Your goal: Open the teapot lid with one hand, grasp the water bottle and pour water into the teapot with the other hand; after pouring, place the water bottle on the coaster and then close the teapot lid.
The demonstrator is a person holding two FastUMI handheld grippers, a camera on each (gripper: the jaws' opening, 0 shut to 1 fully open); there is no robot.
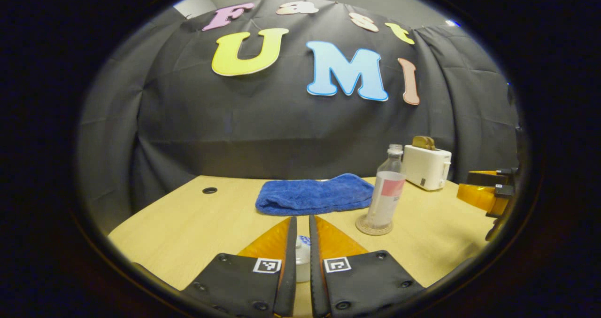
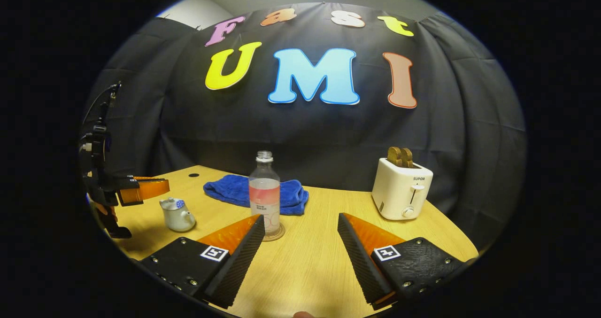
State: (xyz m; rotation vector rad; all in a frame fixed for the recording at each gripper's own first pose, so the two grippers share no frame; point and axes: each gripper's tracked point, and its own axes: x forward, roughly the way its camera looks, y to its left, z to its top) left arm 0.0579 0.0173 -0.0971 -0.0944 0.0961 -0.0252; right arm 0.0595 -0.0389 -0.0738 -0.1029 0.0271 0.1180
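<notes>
Teapot [image 2: 178,214] sits on the wooden table [image 2: 305,261], left and near in the right gripper view, lid on, spout toward the near right. Left gripper [image 1: 300,243] hangs just above it: fingers narrow, nearly together, with the lid top [image 1: 303,250] showing in the thin gap; cannot tell if they press on it. Water bottle [image 2: 265,193] stands upright on the round coaster [image 2: 274,234], uncapped, partly filled, centre of the table. Right gripper [image 2: 300,247] is near the bottle, fingers wide apart, holding nothing. Blue towel [image 2: 256,193] lies behind the bottle. White toaster [image 2: 401,189] with toast stands far right.
</notes>
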